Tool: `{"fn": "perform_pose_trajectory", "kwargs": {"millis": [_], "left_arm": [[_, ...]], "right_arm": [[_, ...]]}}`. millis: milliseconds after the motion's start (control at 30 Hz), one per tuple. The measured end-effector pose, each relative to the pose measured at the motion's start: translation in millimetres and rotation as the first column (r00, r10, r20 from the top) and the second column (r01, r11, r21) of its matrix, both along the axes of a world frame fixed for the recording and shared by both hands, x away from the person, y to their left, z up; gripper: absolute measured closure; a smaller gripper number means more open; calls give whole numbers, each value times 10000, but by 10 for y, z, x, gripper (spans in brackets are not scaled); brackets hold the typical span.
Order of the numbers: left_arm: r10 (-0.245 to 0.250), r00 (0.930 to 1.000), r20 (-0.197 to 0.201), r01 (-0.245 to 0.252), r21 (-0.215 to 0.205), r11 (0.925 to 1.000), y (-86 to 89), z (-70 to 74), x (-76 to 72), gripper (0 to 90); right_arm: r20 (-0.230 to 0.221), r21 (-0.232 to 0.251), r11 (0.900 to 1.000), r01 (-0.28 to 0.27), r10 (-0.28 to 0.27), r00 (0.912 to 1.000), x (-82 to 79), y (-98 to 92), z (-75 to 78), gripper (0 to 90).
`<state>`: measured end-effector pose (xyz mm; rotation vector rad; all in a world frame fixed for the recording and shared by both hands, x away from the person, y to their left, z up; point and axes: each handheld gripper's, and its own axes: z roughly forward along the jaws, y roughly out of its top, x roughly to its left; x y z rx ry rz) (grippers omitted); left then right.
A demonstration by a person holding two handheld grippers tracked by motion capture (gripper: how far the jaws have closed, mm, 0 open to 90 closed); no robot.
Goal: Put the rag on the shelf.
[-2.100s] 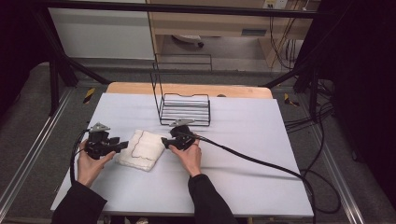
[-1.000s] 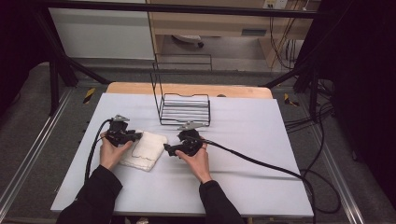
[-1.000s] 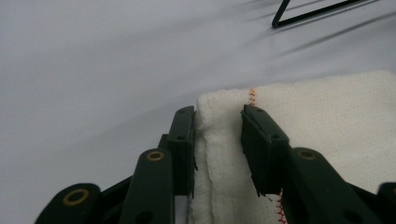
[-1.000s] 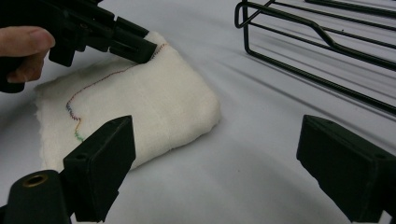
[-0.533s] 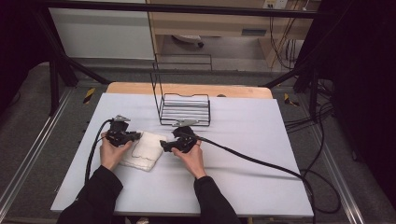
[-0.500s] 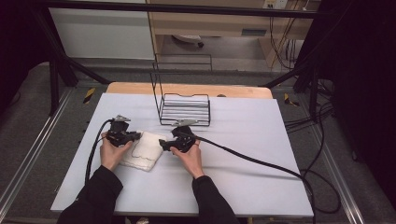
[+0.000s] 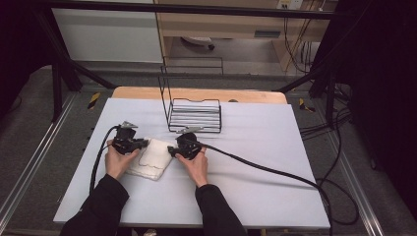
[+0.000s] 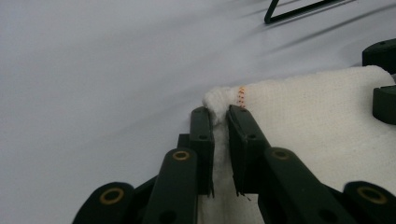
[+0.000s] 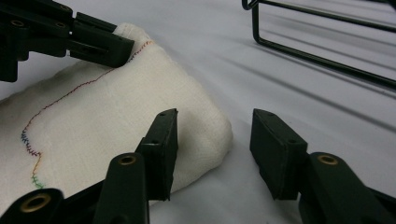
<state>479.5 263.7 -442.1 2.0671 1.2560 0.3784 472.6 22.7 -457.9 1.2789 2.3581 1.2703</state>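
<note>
A folded white cloth [image 7: 150, 161] with coloured stitching lies on the pale table [image 7: 255, 196]. My left gripper [image 7: 143, 143] is shut on the cloth's far left corner [image 8: 223, 97], and the fabric bunches between its pads. My right gripper [image 7: 171, 150] sits at the cloth's near right corner [image 9: 205, 130]. Its jaws have just been closing and straddle that corner. The left finger [image 9: 161, 140] rests against the fabric, while the right finger [image 9: 275, 149] stands apart from it. The left gripper [image 9: 122, 49] also shows at the cloth's far end.
A black wire basket [image 7: 194, 115] stands just behind the cloth, its base bars close to both grippers [image 9: 322, 58]. A thick cable [image 7: 275, 172] runs from the right gripper across the table to the right. The right gripper [image 8: 383, 79] shows at the edge of the left gripper view.
The left hand moved up to the cloth's far corner and closed on it. The right gripper slid left and down onto the cloth's right corner, its jaws narrowing.
</note>
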Motion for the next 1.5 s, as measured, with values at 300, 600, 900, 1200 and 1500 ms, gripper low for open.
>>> {"fn": "perform_pose_trajectory", "kwargs": {"millis": [300, 600, 900, 1200, 1500], "left_arm": [[8, 9999, -127, -13, -341, 9994, 41, -5, 6, 810], [140, 9999, -42, -142, -695, 9975, 83, 31, -33, 829], [138, 9972, 736, -62, -1025, 9947, 133, 165, -160, 833], [127, 9887, 1493, 67, -1287, 9917, 178, 295, -308, 834], [95, 9814, 1919, 226, -1645, 9861, 224, 410, -428, 834]], "right_arm": [[-431, 381, 9993, 7, 9, 9991, -34, 22, -3, 722], [-185, 463, 9989, -42, 51, 9998, -68, 25, 14, 797], [385, 771, 9968, -188, 158, 9991, -150, 15, 131, 801], [1173, 1011, 9937, -486, 366, 9924, -277, -6, 267, 800], [1691, 1333, 9886, -708, 477, 9844, -370, -30, 387, 800]]}}
